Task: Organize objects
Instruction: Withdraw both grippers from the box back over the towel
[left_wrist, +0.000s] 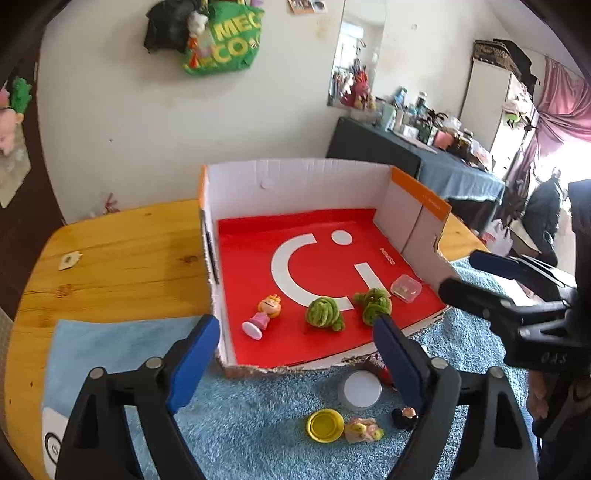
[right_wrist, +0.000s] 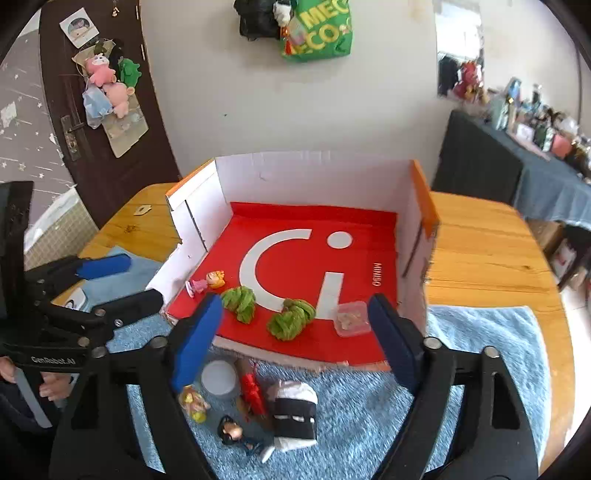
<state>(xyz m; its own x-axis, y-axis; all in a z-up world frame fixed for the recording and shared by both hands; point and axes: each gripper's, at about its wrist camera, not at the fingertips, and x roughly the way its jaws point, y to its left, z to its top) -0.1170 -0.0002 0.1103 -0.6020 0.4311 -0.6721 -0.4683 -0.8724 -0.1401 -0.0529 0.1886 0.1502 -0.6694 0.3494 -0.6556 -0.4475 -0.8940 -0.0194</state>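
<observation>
Tongs on both your sides hang spread and empty above the blue towel (right_wrist: 480, 343): left tongs (left_wrist: 295, 350), right tongs (right_wrist: 295, 339). Inside the open-fronted cardboard box (left_wrist: 295, 177) on the wooden bench (left_wrist: 122, 258), the pink doll figurine (left_wrist: 263, 312) lies tipped over beside two green yarn bundles (left_wrist: 323, 312) and a small clear plastic case (left_wrist: 406, 288). On the towel in front of the box rest a white round lid (left_wrist: 361, 389), a yellow cap (left_wrist: 325, 425) and a black-haired figurine (right_wrist: 231, 432).
</observation>
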